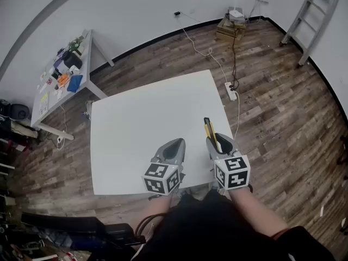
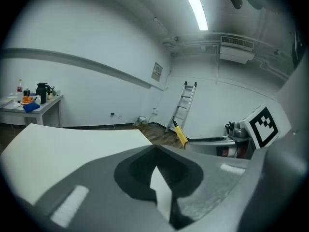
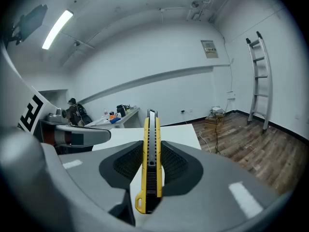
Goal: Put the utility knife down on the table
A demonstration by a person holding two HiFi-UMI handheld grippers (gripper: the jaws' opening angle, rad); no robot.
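From the head view, a white table [image 1: 141, 129] fills the middle, with wood flooring around it. Both grippers sit over the table's near edge. The left gripper [image 1: 173, 144] has its jaws together and holds nothing. The right gripper [image 1: 217, 140], toward the table's near right corner, clamps a yellow and black knife [image 1: 210, 130] that points away from the person, across the table. Beyond the table's far left corner stands a desk [image 1: 41, 105] covered in small items; beyond its far right corner a ladder [image 1: 315, 15] leans on the wall. In the left gripper view, the left gripper [image 2: 155, 149] shows its jaw tips meeting, with only a sliver of the table [image 2: 72, 144] showing through behind them. To the right of the table's edge the knife's yellow tip [image 2: 180, 134] pokes out from the right gripper, and the ladder [image 2: 183, 105] stands behind it. In the right gripper view, the right gripper [image 3: 151, 144] is closed on the knife [image 3: 150, 178], which is held on edge between the ribbed pads, its tip reaching out past the jaws above the table [image 3: 178, 132], not lying on it. The left gripper [image 3: 72, 135] shows at the left.
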